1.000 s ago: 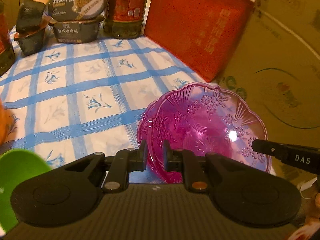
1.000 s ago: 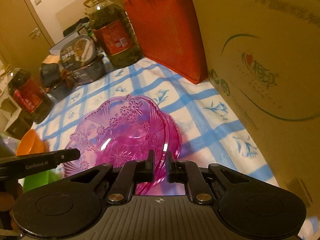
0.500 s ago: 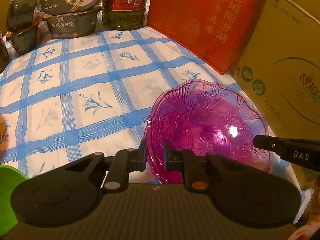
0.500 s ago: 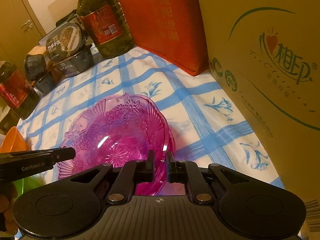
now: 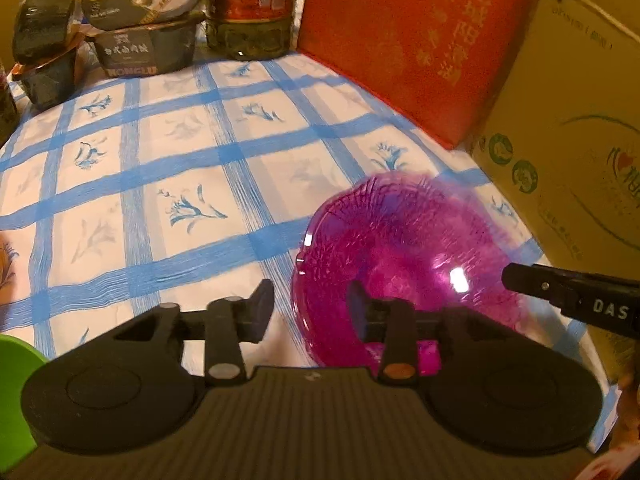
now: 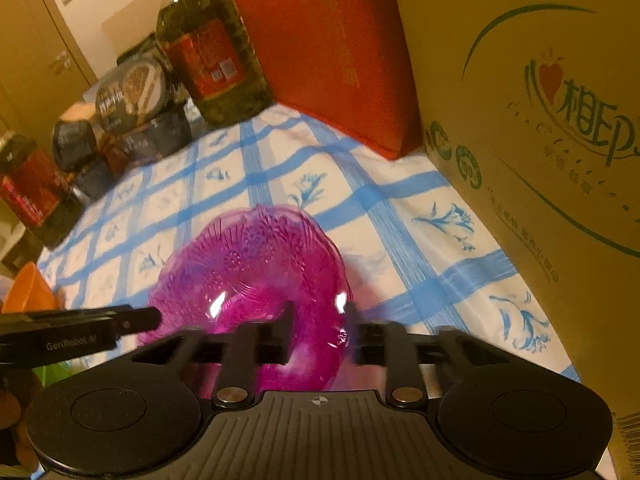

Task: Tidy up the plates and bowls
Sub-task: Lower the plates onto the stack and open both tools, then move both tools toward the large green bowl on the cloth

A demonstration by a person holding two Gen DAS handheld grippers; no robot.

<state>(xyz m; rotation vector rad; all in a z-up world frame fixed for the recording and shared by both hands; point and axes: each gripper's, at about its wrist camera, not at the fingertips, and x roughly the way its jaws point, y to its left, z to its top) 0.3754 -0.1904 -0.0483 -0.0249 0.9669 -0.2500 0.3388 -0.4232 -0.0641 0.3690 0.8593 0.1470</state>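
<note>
Magenta cut-glass-style plastic bowl (image 5: 404, 256) sits on the blue-checked surface (image 5: 160, 184), near the red bag (image 5: 416, 40) and the cardboard box (image 6: 520, 120). Left tongs (image 5: 310, 306) opening, the bowl's left rim between the fingers but no pad pressing; right tongs (image 6: 320, 328) likewise opening astride the right rim, nothing clamped. Judged step: release after set-down; next move calls for backing both tongs clear of the rim without tipping the bowl, then going for the green piece (image 5: 14, 380) at far left.

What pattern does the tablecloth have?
White tablecloth with a blue grid and small blue flowers; clearest in the left wrist view.
</note>
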